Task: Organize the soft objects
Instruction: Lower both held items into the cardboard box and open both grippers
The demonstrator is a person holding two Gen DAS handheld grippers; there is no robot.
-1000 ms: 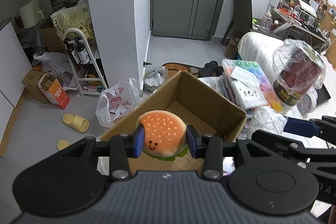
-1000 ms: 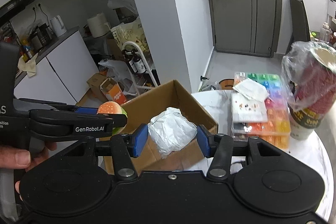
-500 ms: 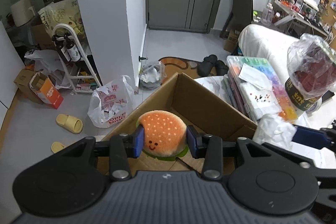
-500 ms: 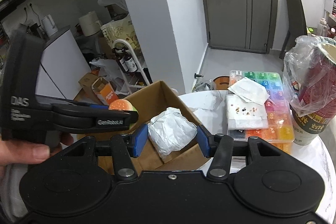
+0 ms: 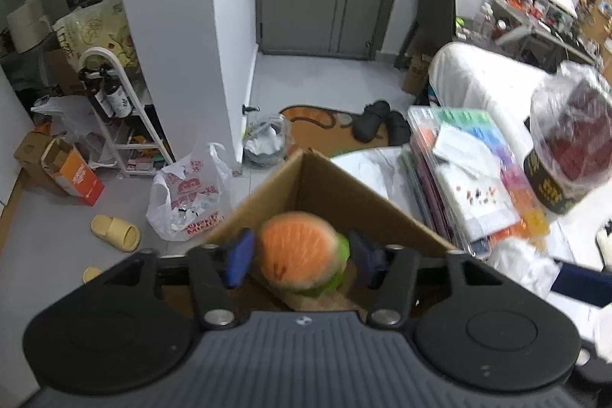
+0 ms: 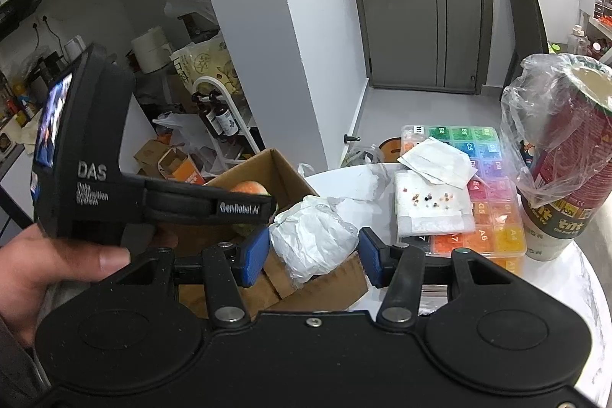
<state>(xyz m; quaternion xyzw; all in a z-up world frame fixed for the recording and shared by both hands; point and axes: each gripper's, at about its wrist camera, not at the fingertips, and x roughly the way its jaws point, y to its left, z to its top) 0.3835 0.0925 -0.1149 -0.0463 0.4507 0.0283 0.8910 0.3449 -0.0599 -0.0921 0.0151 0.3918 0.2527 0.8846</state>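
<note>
My left gripper [image 5: 302, 257] is open above the cardboard box [image 5: 325, 190]. The plush hamburger [image 5: 300, 253] is blurred between the spread blue pads, tilted and free of them, over the box. My right gripper [image 6: 311, 255] is shut on a crumpled white plastic bag [image 6: 311, 241] and holds it over the box's near right corner [image 6: 325, 283]. The right wrist view shows the left gripper body [image 6: 153, 201] with the hamburger [image 6: 248, 187] partly hidden behind it. The bag also shows in the left wrist view [image 5: 520, 266].
A colourful bead organiser [image 6: 478, 194] with white paper on it and a stack of red paper cups in plastic wrap [image 6: 558, 163] sit on the round white table [image 6: 573, 293] right of the box. The floor beyond holds bags, slippers and a rack.
My left gripper has opened and let go of the hamburger, which is tilting and dropping toward the box. My right gripper still holds the bag and has shifted slightly over the box.
</note>
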